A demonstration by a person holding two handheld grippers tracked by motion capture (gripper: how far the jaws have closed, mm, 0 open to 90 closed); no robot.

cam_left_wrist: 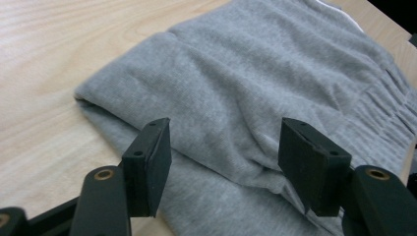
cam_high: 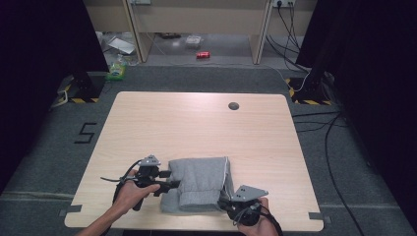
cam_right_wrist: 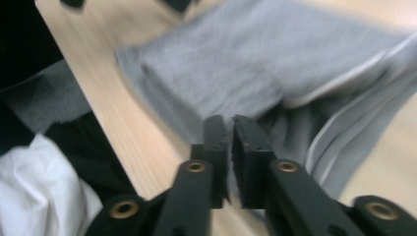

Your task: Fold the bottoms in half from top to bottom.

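Note:
A folded grey garment [cam_high: 201,182] with a ribbed waistband lies near the table's front edge. My left gripper [cam_high: 169,179] reaches in from its left side. In the left gripper view the grey garment [cam_left_wrist: 255,73] spreads out ahead, and the left gripper [cam_left_wrist: 226,147] is open, its pads standing wide apart just above the cloth's near fold. My right gripper [cam_high: 223,201] sits at the garment's front right corner. In the blurred right gripper view the right gripper [cam_right_wrist: 231,123] has its jaws almost together, with a thin slit between them, in front of the garment's layered edge [cam_right_wrist: 236,59]. I see no cloth pinched.
The wooden table [cam_high: 196,123] has a dark round grommet [cam_high: 233,105] at the back. A red can [cam_high: 202,54] and a green item [cam_high: 116,71] lie on the floor beyond. Cables [cam_high: 324,132] run along the right. The table's front edge [cam_right_wrist: 113,123] is close to the right gripper.

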